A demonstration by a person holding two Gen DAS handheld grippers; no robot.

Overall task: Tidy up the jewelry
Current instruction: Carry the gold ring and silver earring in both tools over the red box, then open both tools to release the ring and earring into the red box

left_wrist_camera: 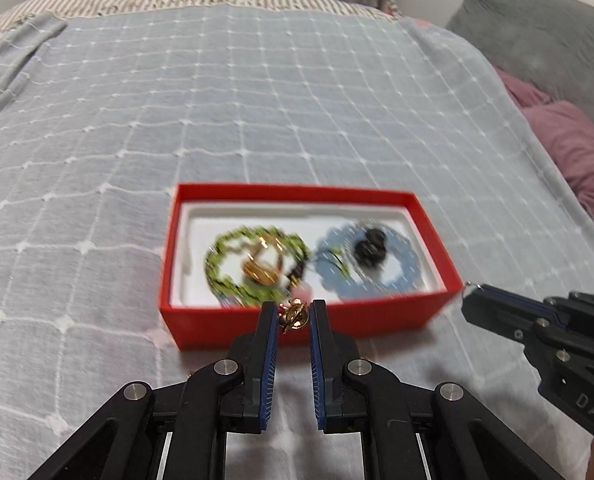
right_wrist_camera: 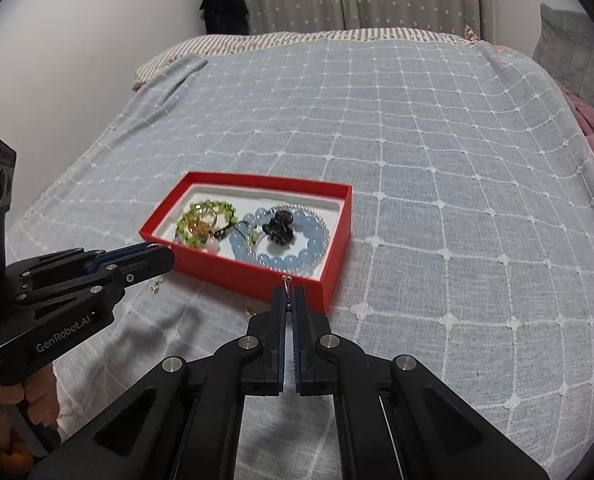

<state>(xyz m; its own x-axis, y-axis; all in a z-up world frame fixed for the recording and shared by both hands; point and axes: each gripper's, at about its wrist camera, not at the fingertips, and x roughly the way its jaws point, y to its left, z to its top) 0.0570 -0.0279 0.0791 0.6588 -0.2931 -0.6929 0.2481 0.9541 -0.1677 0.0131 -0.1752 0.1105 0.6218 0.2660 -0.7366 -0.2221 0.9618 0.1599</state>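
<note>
**Two small pieces held at the box, most jewelry already inside**

The red box (right_wrist_camera: pixel 233 268) lies on the grey bed cover (right_wrist_camera: pixel 417 160), lid off, with a white tray inside. In the right wrist view the box sits a little toward 11 o'clock from the centre. In its left half lies the green bracelet (right_wrist_camera: pixel 207 222) with a gold ring (right_wrist_camera: pixel 207 220) inside its loop. In the right half lies the blue bracelet (right_wrist_camera: pixel 285 240) with a dark piece (right_wrist_camera: pixel 280 229) inside it, and a thin string of pale beads lies around them. A small pink bead is near the front wall between the two bracelets.

The left gripper (left_wrist_camera: pixel 293 316) has its jaws nearly closed on a small gold earring (left_wrist_camera: pixel 293 315), which sits between the blue pads just before the near wall of the box. In its own view the box is at 12 o'clock from the tips. The right gripper (right_wrist_camera: pixel 287 296) is fully closed, and a thin silver piece (right_wrist_camera: pixel 285 280) sticks out from its tips; I cannot tell what kind of jewelry it is. It is at the near right corner of the box.

I judge the task is well along: the bracelets and the ring are already sorted into the box. What is left is to put the two held pieces inside. On the cover near the left gripper, at about 8 o'clock from the box, one or two more small gold bits (right_wrist_camera: pixel 155 287) seem to lie, so some pieces may remain after this.
</note>
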